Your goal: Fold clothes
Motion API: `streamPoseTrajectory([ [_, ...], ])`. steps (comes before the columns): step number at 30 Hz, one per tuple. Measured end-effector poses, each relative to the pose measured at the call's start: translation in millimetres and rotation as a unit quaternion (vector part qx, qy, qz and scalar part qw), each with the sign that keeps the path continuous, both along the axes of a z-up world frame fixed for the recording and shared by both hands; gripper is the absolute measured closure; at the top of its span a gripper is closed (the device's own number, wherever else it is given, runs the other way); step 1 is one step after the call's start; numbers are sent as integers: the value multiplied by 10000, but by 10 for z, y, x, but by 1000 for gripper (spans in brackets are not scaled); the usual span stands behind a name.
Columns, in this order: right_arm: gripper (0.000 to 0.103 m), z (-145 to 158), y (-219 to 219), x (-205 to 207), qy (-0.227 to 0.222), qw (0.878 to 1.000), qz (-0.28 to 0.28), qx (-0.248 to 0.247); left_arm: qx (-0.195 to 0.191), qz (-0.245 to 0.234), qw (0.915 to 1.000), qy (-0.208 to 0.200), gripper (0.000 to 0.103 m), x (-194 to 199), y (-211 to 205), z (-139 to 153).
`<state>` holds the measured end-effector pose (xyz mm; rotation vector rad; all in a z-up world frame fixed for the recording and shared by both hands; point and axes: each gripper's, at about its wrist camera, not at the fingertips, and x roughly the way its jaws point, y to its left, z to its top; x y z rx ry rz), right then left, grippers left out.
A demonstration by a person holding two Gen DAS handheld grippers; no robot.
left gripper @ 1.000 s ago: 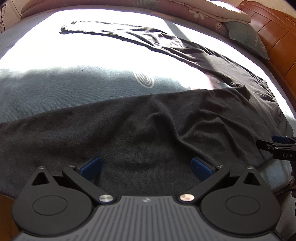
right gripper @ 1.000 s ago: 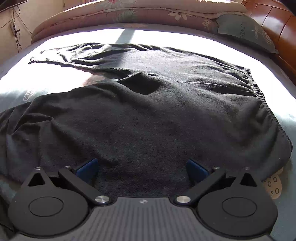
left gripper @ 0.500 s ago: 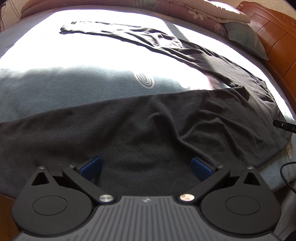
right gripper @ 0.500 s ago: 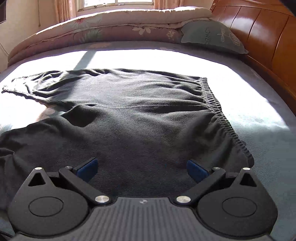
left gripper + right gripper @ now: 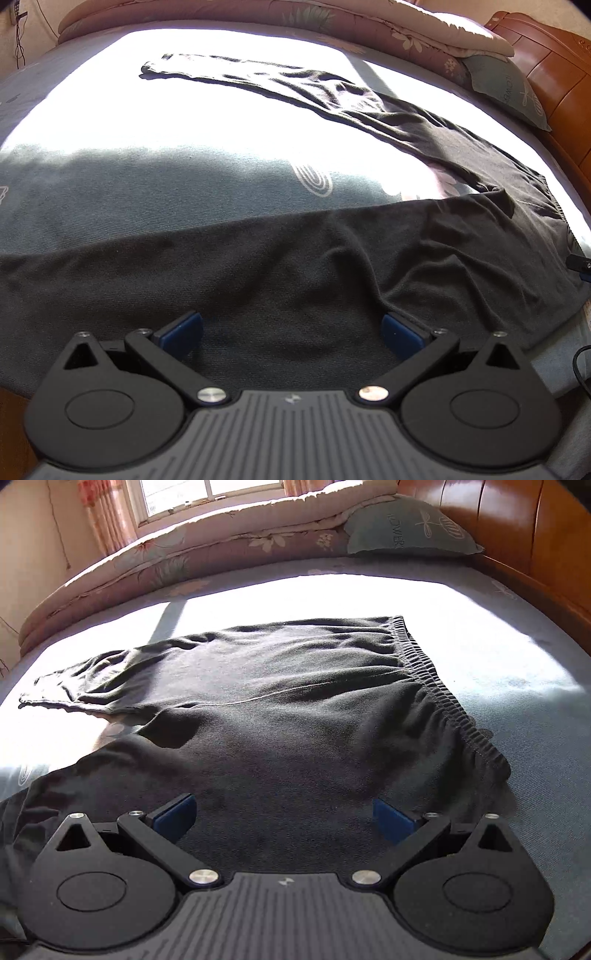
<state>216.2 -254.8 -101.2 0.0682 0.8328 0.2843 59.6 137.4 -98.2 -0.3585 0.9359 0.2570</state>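
Note:
A pair of black trousers (image 5: 280, 266) lies spread on the bed. One leg runs across the near edge and the other stretches to the far left (image 5: 258, 79). My left gripper (image 5: 291, 332) hovers open over the near leg, its blue pads wide apart with nothing between them. In the right wrist view the trousers (image 5: 295, 709) show their elastic waistband (image 5: 439, 690) on the right. My right gripper (image 5: 284, 818) is open just above the fabric near the waist end. A tip of the right gripper (image 5: 578, 263) pokes in at the left view's right edge.
The grey-blue bedsheet (image 5: 147, 192) is sunlit in the middle. A rolled floral quilt (image 5: 184, 557) and a green pillow (image 5: 406, 528) lie at the far side. A wooden headboard (image 5: 517, 524) stands on the right. A black cable (image 5: 580, 365) hangs at the bed's near right edge.
My right gripper has swung right and tilted up, bringing the waistband and window into view. The left gripper has hardly moved. Both stay open.

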Motion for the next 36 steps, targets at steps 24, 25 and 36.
streamPoseTrajectory([
  [24,0,-291,892,-165,277,9914,1076,-684,-464,1366,9885,-457,1,-311,1423,108],
  [25,0,-291,890,-164,279,9916,1066,-674,-440,1225,9902,-511,1,-322,1358,162],
  [36,0,-300,908,-179,227,9917,1041,-725,-1140,1454,9814,-516,1,-813,1202,-8],
])
